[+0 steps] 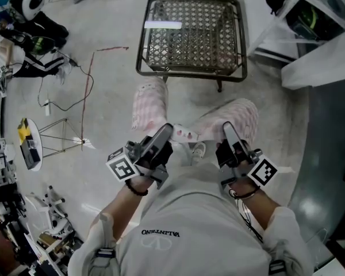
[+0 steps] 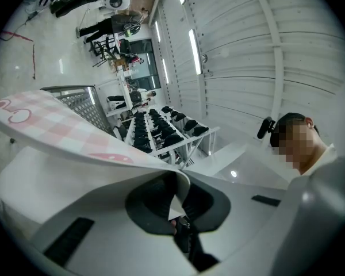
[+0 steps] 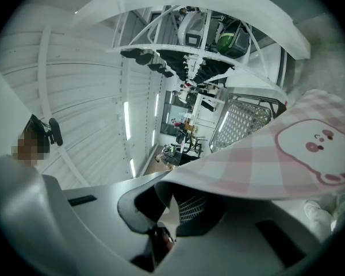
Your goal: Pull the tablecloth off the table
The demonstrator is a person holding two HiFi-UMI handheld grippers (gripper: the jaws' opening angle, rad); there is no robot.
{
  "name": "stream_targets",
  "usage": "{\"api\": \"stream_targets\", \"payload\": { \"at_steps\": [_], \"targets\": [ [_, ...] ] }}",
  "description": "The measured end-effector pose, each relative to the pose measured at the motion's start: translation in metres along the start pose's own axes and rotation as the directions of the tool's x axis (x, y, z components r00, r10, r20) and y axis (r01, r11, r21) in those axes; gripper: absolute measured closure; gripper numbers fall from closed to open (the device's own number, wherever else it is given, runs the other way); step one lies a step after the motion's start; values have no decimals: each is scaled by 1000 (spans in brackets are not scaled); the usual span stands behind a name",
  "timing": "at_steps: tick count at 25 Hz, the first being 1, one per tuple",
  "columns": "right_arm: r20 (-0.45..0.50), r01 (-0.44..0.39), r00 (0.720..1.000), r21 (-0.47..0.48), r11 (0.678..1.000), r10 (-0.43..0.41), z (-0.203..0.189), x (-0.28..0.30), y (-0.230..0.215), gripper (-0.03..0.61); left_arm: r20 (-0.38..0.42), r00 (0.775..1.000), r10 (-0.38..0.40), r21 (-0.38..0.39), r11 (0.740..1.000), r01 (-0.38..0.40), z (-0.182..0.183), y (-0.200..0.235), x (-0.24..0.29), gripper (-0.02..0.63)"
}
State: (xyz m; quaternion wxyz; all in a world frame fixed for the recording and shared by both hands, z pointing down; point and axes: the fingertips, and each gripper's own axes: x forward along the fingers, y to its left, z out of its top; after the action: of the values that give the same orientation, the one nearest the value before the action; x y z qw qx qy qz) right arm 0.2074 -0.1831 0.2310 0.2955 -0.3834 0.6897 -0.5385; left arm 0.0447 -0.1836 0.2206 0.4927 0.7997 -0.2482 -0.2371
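Floor (image 1: 103, 96) of pale, glossy stone fills most of the head view, with cables and gear scattered along its left edge. On it stands a dark metal table (image 1: 201, 39) with a lattice top, now bare. The tablecloth (image 1: 149, 105), pink-and-white checked with a cartoon face print, is off the table and hangs in front of the person, on the near side of the table. It is strung between the two grippers and droops in two bunches. The left gripper (image 1: 167, 130) has its jaws closed tight on one edge of the cloth. Its own view shows the fabric (image 2: 57, 128) pinched between the dark pads (image 2: 152, 203). The right gripper (image 1: 227, 129) is likewise clamped on the cloth (image 3: 276, 160), with a fold caught between its pads (image 3: 192, 209).
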Motion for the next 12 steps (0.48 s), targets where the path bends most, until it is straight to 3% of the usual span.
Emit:
{"api": "stream_targets", "payload": {
  "at_steps": [12],
  "targets": [
    [-8,5,1000,-5,1000,-5,0,0,-3,565,8,1000,3,5,1000,-3,-1,0,0,609]
  ]
}}
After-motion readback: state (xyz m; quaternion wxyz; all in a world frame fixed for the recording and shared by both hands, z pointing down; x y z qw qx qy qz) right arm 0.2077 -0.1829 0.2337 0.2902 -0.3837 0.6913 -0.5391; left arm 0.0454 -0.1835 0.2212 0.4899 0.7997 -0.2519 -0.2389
